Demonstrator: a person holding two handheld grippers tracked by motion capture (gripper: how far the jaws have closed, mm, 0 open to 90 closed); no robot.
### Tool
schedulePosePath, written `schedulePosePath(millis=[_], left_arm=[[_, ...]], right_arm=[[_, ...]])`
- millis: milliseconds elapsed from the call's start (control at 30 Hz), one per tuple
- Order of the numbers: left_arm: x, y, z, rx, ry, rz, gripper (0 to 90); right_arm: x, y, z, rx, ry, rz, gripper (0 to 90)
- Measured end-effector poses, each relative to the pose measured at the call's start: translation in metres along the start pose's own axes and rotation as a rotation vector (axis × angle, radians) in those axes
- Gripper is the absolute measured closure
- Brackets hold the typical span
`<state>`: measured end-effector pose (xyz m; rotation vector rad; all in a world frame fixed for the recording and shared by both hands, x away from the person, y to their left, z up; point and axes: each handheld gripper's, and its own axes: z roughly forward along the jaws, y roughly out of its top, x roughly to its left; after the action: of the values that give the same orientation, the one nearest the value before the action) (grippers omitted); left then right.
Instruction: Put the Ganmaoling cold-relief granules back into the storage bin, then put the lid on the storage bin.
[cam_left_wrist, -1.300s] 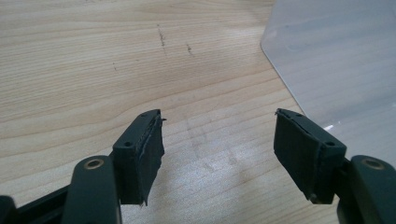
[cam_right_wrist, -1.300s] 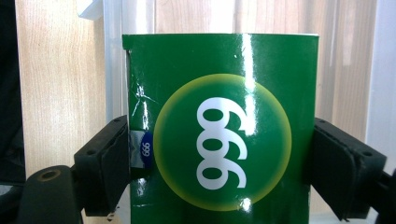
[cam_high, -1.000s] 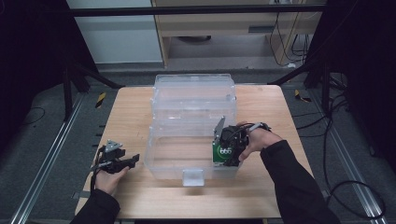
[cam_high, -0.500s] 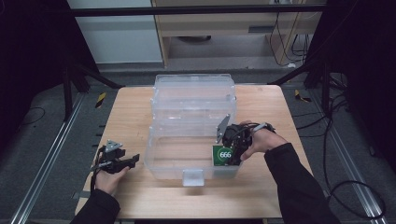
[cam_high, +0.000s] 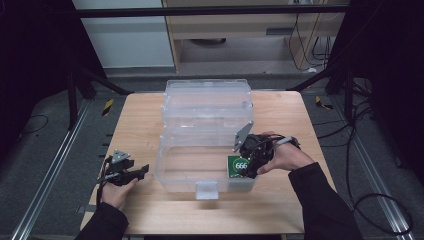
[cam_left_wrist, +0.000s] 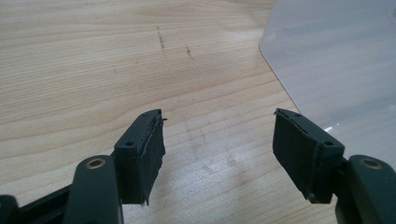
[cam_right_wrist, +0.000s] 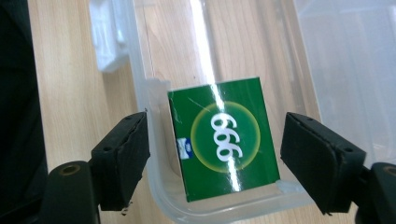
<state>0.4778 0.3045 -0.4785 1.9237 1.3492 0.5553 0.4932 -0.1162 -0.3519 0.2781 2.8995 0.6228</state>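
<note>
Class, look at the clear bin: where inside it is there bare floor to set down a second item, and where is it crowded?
The clear bin is bare from its left wall to the green box. Its right near corner is crowded: the box lies there, with the right gripper above it.

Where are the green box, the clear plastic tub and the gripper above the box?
green box (cam_right_wrist: 223, 138), right gripper view, printed top face.
clear plastic tub (cam_high: 206, 190), high view, front latch.
right gripper (cam_high: 248, 162), high view, between its fingertips.
</note>
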Motion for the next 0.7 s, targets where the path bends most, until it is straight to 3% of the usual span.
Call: schedulePosePath(millis=[267, 500, 700], left_arm=[[0.0, 0.0, -0.001, -0.011, -0.003, -0.002, 35.4], [0.002, 0.001, -0.002, -0.017, -0.005, -0.008, 36.9], [0.001, 0.001, -0.003, -0.021, -0.011, -0.01, 38.1]], right_arm=[[0.013, 0.011, 0.0, -0.067, -0.001, 0.002, 26.9], [0.019, 0.019, 0.01, -0.065, 0.009, 0.044, 27.7], [0.022, 0.022, 0.016, -0.074, 0.031, 0.048, 29.4]])
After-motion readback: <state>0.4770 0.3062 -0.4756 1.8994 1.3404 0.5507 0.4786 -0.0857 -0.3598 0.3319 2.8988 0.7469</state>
